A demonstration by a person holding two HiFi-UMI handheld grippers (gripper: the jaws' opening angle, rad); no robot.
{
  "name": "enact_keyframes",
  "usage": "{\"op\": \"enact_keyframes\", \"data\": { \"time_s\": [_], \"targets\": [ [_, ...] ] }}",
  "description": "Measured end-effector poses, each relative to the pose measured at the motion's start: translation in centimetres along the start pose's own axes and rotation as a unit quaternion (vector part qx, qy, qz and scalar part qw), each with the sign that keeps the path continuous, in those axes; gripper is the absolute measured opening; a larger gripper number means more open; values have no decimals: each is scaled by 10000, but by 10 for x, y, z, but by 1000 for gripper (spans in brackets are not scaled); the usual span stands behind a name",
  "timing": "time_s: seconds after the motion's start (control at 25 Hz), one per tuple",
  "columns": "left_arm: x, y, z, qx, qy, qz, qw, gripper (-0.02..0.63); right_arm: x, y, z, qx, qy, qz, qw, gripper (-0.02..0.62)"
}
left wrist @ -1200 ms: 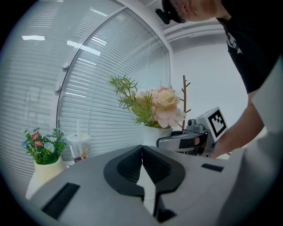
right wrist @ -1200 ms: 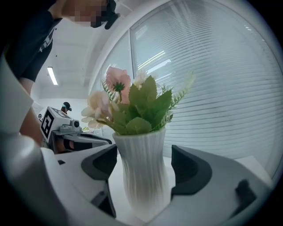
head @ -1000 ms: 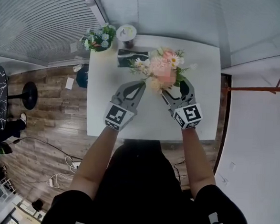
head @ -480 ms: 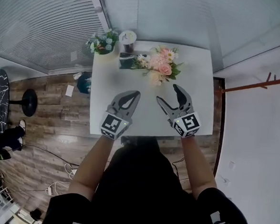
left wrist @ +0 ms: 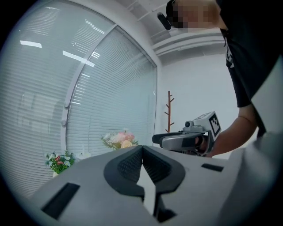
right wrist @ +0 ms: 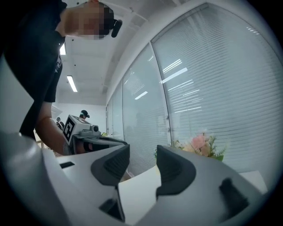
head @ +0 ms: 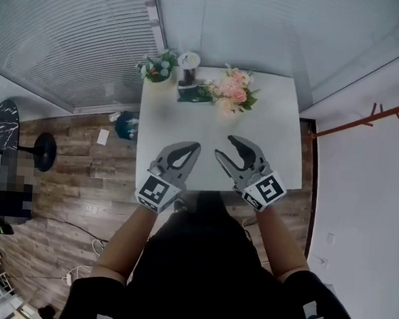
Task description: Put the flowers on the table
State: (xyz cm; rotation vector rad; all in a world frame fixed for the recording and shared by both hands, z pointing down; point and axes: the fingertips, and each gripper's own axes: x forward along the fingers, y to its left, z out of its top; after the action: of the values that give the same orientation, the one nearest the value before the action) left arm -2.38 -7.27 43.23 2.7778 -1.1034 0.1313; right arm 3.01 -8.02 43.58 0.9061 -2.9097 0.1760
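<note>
Open tabletop (head: 278, 130) before far-edge flowers (head: 233, 91)

Bright even daylight, ceiling-light glare on glass, strong fisheye edges, faces mosaicked
</note>
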Motion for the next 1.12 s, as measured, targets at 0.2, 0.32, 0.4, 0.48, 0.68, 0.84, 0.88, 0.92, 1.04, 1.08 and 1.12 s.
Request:
{"op": "enact_keyframes", "data": {
  "time_s": [0.2,0.32,0.4,0.48,0.68,0.84,0.88,0.92,1.04,1.08,1.12],
  "targets": [
    [-22,-11,27,66,-180,-78,9998,12,-3,27,28,-212,-218,42,9995,46],
    [-29,-13,36,88,-246,-95,9996,12,-1,37,34,-242,-218,70,9994,29],
    [-33,-15,39,114,-259,-110,9995,12,1,42,36,-258,-179,75,9995,25],
    [-36,-17,41,134,-285,-124,9994,12,1,47,37,-268,-154,59,9995,21],
    [-43,-20,46,176,-319,-151,9992,12,2,54,40,-253,-138,4,9996,20],
    [-46,-22,48,198,-365,-195,9989,12,2,58,40,-243,-133,-14,9996,20],
    [-46,-23,48,221,-376,-209,9988,12,2,58,40,-240,-141,-22,9996,20],
    [-46,-23,48,241,-386,-224,9987,12,2,59,41,-236,-148,-31,9996,20],
    [-47,-25,49,234,-367,-248,9987,12,1,60,43,-233,-160,-49,9996,20],
    [-47,-26,49,238,-370,-254,9987,12,0,60,43,-237,-169,-52,9996,20],
    [-47,-27,50,254,-379,-263,9986,12,0,60,44,-241,-178,-53,9995,20]
  ]
}}
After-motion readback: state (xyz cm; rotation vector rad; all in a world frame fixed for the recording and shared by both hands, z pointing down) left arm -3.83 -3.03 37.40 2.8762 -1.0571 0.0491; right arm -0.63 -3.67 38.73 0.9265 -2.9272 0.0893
